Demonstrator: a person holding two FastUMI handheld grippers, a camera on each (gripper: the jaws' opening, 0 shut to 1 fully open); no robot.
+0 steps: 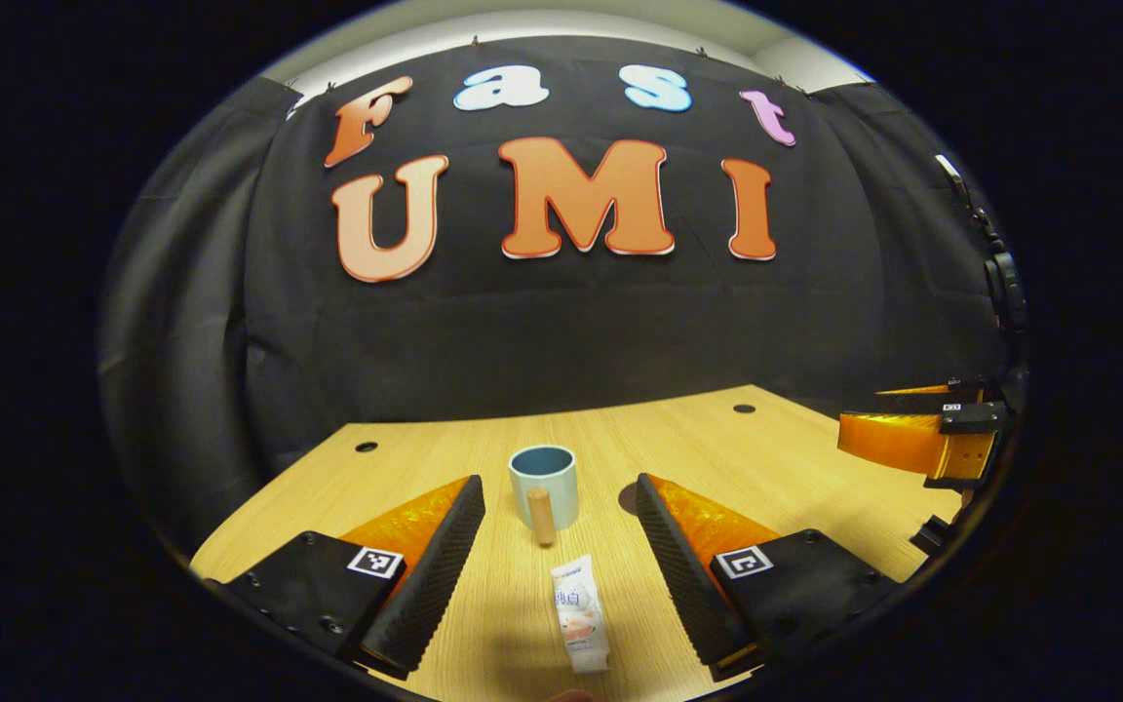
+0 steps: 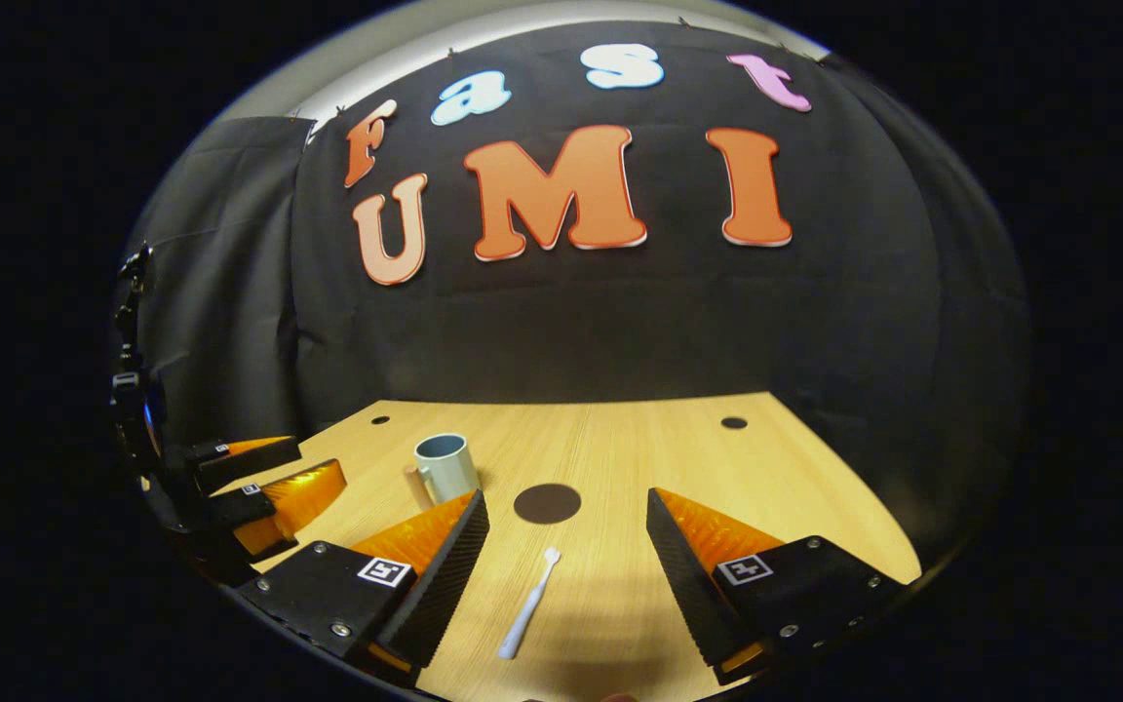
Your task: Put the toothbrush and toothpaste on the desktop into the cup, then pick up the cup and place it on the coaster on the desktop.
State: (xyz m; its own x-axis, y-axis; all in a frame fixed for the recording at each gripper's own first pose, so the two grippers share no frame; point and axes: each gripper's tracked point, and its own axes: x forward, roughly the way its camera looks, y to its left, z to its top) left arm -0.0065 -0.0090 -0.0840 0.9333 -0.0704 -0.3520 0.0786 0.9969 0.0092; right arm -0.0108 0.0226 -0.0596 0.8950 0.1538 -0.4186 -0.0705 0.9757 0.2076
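A pale blue cup with a wooden handle stands upright on the wooden desktop. A small white toothpaste tube lies flat in front of it, between the spread fingers of my left gripper, which is open and holds nothing. In the right gripper view a white toothbrush lies on the desktop between the fingers of my right gripper, also open. Beyond the brush is the dark round coaster, with the cup to its left. The right gripper hovers at the far right of the left gripper view.
The black cloth wall closes the back and sides of the desktop. Two small dark holes sit near the desktop's far edge. The left gripper hangs over the left edge of the desktop in the right gripper view.
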